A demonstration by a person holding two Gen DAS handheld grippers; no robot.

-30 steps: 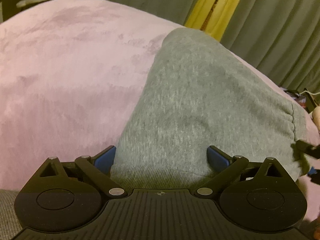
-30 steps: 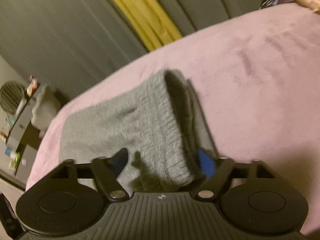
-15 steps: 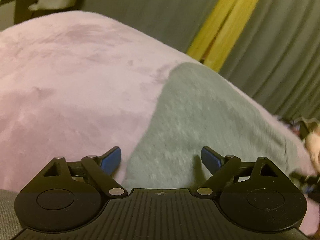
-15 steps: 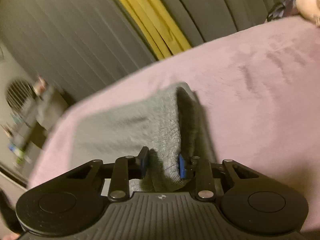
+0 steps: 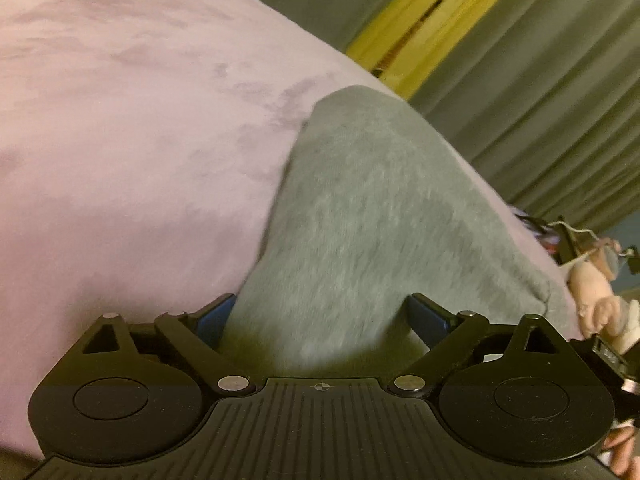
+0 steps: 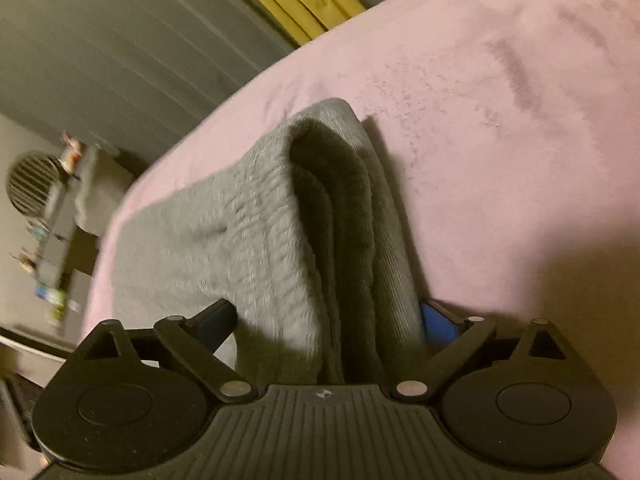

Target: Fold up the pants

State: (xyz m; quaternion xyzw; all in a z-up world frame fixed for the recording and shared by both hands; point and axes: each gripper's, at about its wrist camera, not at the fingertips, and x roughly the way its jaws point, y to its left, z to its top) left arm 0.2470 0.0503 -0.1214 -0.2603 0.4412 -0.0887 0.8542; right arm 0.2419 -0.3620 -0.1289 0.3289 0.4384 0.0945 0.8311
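Right wrist view: my right gripper, pinched on the pants' stacked edge half a second ago, is opening, its jaws now spread wide with the folded layers loose between them. My left gripper is opening wide too, grey cloth between its jaws, unpressed. The pants lie folded on the pink bed, running toward one o'clock. I judge this fold released.

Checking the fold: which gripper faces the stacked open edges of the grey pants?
The right gripper: several layered edges of the grey knit pants run between its opening jaws. The left gripper sees only smooth cloth.
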